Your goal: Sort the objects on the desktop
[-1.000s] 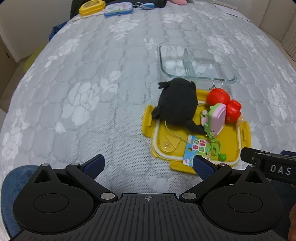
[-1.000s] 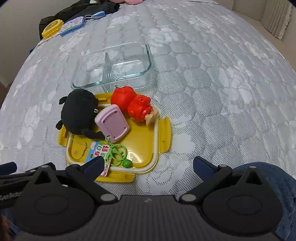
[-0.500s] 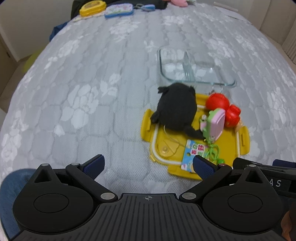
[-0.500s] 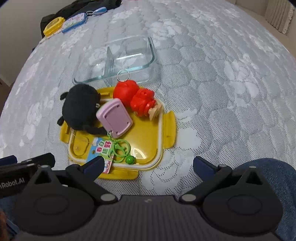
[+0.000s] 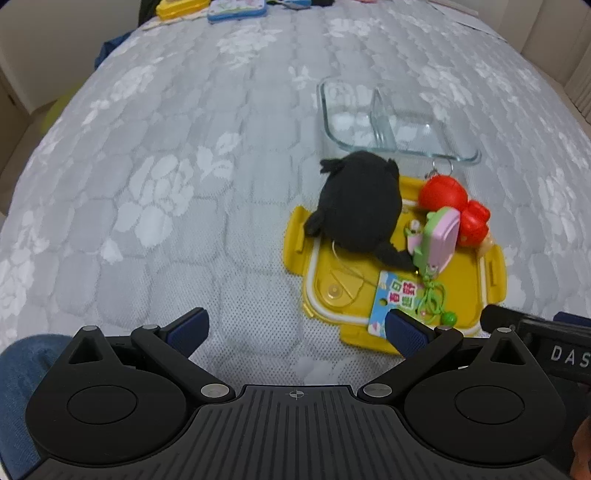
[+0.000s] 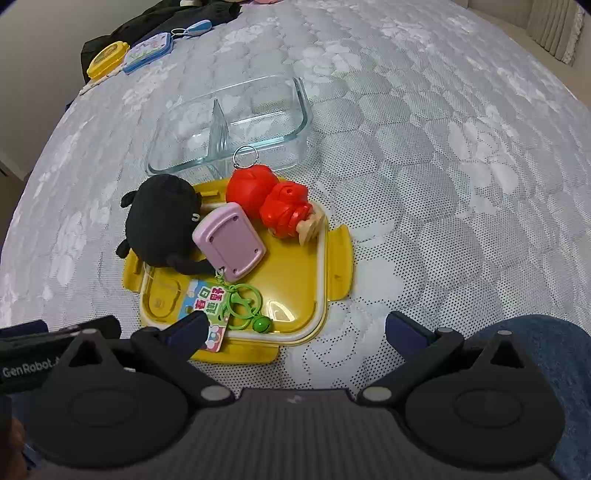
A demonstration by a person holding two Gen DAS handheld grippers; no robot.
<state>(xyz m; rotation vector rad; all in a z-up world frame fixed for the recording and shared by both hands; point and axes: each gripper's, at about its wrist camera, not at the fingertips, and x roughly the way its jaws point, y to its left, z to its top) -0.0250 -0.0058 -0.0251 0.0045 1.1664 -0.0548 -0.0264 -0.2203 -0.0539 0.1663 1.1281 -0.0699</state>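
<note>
A yellow lid (image 5: 354, 291) (image 6: 295, 284) lies on the grey quilted surface. On it rest a black plush toy (image 5: 360, 205) (image 6: 162, 221), a red keychain toy (image 5: 443, 195) (image 6: 269, 199), a pink and green gadget (image 5: 439, 236) (image 6: 229, 242) with a green clip (image 6: 243, 306), and a colourful card (image 5: 393, 299) (image 6: 207, 310). A clear divided glass container (image 5: 391, 118) (image 6: 229, 122) stands just behind the lid. My left gripper (image 5: 295, 328) is open and empty, near the lid's front left. My right gripper (image 6: 295, 326) is open and empty at the lid's front edge.
A yellow case (image 6: 107, 59) (image 5: 181, 5), a blue tin (image 6: 147, 51) (image 5: 236, 9) and dark cloth (image 6: 177, 18) lie at the far edge. Blue denim shows at the lower left of the left wrist view (image 5: 18, 373) and at the lower right of the right wrist view (image 6: 543, 347).
Both grippers have shifted slightly over the last second, then come back close to the lid. Jaws stay open. The objects have not moved.
</note>
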